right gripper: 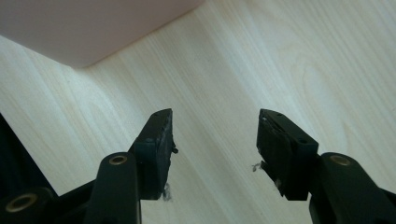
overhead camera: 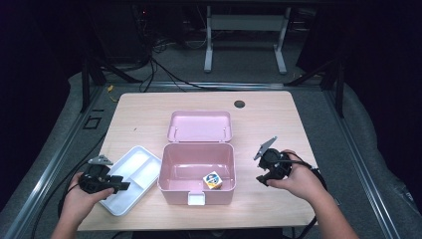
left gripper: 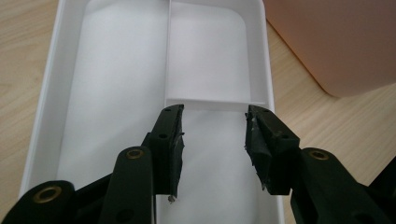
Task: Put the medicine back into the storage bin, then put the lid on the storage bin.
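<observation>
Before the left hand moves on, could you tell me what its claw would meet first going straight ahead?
Most likely the white tray's low inner divider, just ahead of the open left claw; depth is uncertain.

Empty, parted tool (right gripper: 215, 135) over table (right gripper: 280, 56)
</observation>
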